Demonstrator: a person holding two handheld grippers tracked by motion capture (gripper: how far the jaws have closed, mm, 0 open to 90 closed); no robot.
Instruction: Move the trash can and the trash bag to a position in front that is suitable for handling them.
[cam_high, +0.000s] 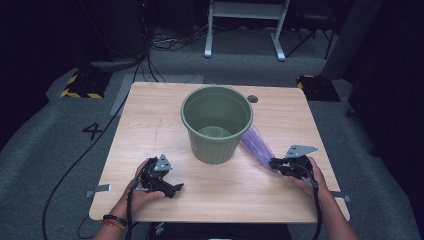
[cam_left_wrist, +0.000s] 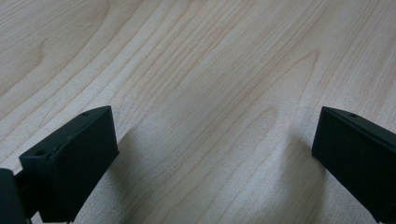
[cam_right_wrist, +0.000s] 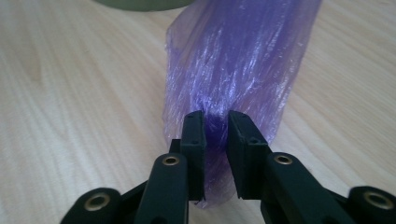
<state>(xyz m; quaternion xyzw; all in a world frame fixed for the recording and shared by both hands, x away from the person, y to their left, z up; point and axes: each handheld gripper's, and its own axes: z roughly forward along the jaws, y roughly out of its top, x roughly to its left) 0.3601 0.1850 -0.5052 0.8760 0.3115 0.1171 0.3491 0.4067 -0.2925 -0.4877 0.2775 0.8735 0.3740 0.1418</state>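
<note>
Purple bag (cam_right_wrist: 236, 65) pinched at near end by right gripper (cam_right_wrist: 216, 135) — far end at the bin (cam_high: 217, 122).

Long axis from right fingers (cam_right_wrist: 194, 140) up and left across surface (cam_high: 150, 130) to the bin's right wall, touching or nearly so. Fingers nearly closed on the gathered film, pressing both sides. Left gripper (cam_left_wrist: 212, 140) well apart, resting low over bare wood, fingers wide open, nothing between — right hand clearly nearer. Bag thin, translucent, creased lengthwise, bunched into a flat strip; likely limp once lifted.
</note>
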